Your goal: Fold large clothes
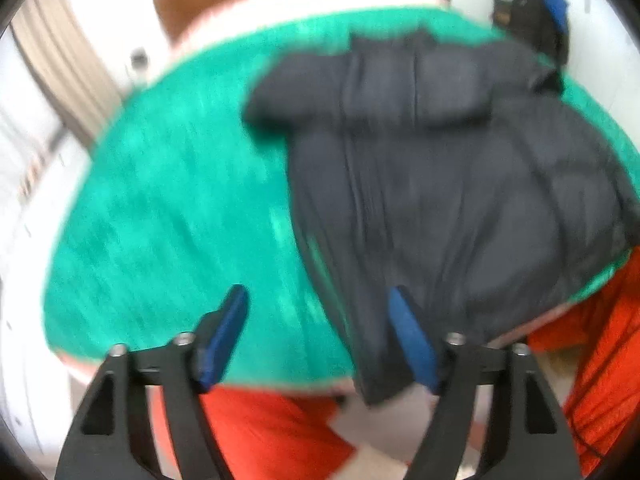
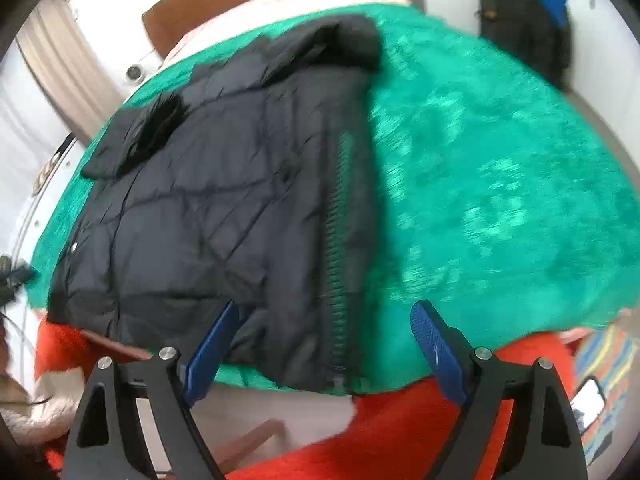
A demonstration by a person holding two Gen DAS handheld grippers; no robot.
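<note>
Both pairs of jaws spread wide, nothing between the pads.

Left gripper [image 1: 318, 304]: fingers released, poised above the near edge of the green blanket [image 1: 168, 208]. Just past the right fingertip, and running on beyond it, the near hem of the dark padded jacket [image 1: 432, 184]. Bare green under and ahead of the left fingertip. Farther out and to the right, the jacket's body, then the collar end at the far side.

Right gripper [image 2: 324, 312]: fingers likewise unclenched, straddling the jacket's zipped edge [image 2: 338, 240]. Left fingertip over the quilted jacket [image 2: 208, 208] panel, right fingertip over the blanket [image 2: 500, 200]. Zipper running straight away from the gap toward the furry collar [image 2: 340, 40] at the far end.

Long axis near to far from both pairs of fingers, hem closest. Probably the right gripper better placed for the zipped edge, the left for the opposite side's hem corner. Orange fabric [image 2: 400, 432] hanging below the near edge.
</note>
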